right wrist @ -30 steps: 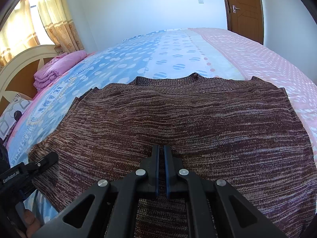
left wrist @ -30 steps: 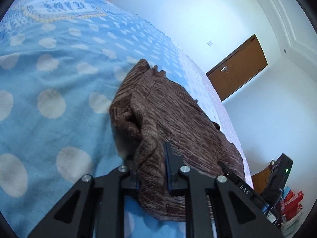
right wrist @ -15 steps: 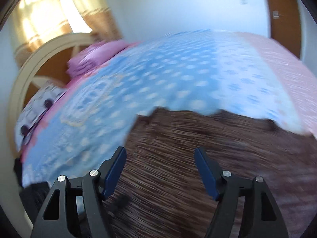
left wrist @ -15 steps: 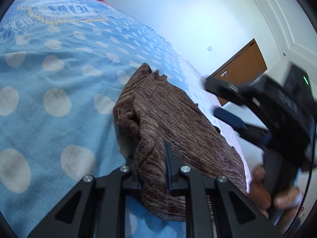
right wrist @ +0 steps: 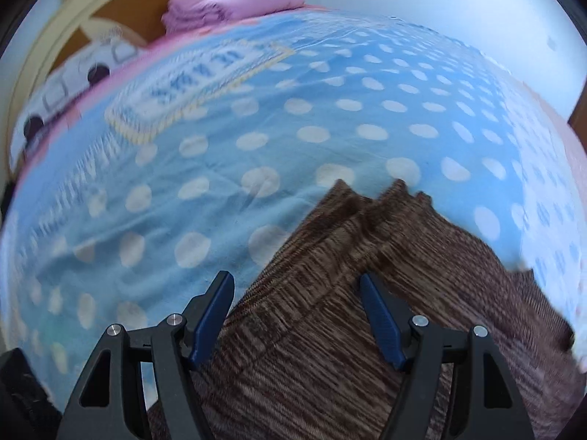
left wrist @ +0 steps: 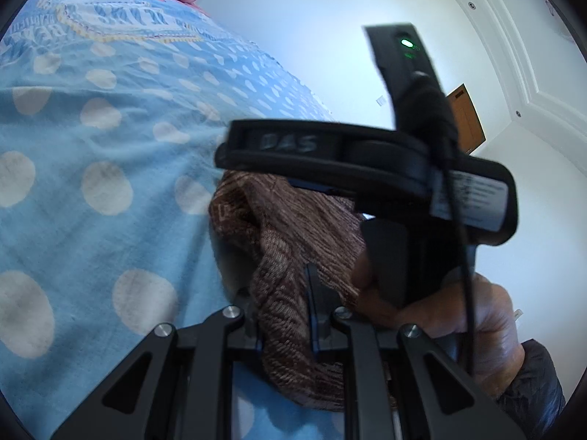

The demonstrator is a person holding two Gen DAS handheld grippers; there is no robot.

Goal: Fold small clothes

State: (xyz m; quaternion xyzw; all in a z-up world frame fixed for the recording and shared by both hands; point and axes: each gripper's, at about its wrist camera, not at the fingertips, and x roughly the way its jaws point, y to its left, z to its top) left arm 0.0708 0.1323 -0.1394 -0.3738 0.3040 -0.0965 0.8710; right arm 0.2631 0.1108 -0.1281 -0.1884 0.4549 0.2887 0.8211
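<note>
1 ribbed brown knit sweater (left wrist: 293,242) on polka-dot blanket (left wrist: 91,183)

Domestic bedroom. Identified by a bed under a blue polka-dot bedspread (right wrist: 256,168), a cream arched headboard (right wrist: 69,33) at the far left, folded pink bedding (right wrist: 227,3) stacked against it, white walls, moulded ceiling trim (left wrist: 513,55), and a brown wooden door (left wrist: 467,117) far right.
</note>
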